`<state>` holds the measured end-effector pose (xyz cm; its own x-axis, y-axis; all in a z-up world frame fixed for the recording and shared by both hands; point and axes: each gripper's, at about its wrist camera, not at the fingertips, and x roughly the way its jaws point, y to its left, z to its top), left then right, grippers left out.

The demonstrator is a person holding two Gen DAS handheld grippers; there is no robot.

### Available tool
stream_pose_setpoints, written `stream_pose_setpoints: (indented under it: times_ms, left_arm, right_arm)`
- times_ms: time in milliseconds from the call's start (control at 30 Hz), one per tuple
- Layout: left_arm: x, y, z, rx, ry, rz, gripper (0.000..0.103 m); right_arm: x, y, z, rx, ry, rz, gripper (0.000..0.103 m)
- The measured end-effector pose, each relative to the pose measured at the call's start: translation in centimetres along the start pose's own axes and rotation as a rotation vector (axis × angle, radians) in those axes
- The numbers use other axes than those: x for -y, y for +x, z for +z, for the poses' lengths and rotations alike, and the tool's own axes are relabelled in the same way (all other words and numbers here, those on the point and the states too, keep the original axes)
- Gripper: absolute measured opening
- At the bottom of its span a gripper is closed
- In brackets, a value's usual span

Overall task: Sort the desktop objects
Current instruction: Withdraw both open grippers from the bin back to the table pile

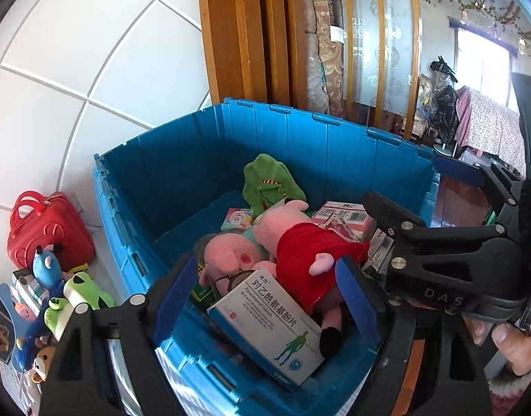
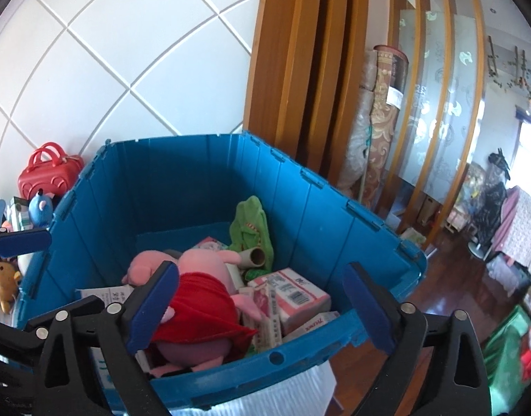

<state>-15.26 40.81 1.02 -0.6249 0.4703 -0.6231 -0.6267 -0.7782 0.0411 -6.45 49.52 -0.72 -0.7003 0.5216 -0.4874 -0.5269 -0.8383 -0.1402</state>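
Both claws, the left gripper and right gripper, hung released over the blue crate at frame centre, apparently having dropped the pink plush pig and white medicine box inside for sorting.

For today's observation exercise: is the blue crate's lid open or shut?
Open. The blue crate shows its bare inner walls, and the pink pig plush and medicine boxes inside lie in plain view from above.
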Motion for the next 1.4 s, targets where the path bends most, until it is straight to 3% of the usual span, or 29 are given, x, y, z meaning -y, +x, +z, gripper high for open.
stream_pose_setpoints:
  times_ms: [300,500,700,933,1167,1400]
  left_arm:
    - [-3.6,-5.3,-2.4,0.082,-0.053,0.05,0.085]
    - [-8.6,-8.3,-5.1,0.094,-0.133,0.125,0.088]
    - [-15.2,-11.2,-9.2,0.07,-0.229,0.242,0.088]
    - [-23.9,-14.3,-15.6,-0.011,-0.342,0.415,0.088]
    - [-32.8,-16.4,-23.8,-0.142,-0.491,0.559,0.088]
    - [-40.0,-17.5,-32.5,-0.272,-0.661,0.633,0.088]
  right_arm:
    - [-2.5,-3.4,0.9,0.037,-0.006,0.026,0.103]
    - [-6.8,-5.5,1.8,0.058,-0.033,0.14,0.103]
    - [-13.8,-6.5,2.5,0.068,-0.079,0.258,0.103]
    - [-22.1,-6.9,2.3,0.042,-0.145,0.367,0.103]
    - [-29.7,-5.6,1.1,-0.035,-0.199,0.448,0.103]
    - [-39.6,-3.5,-1.5,-0.151,-0.307,0.542,0.103]
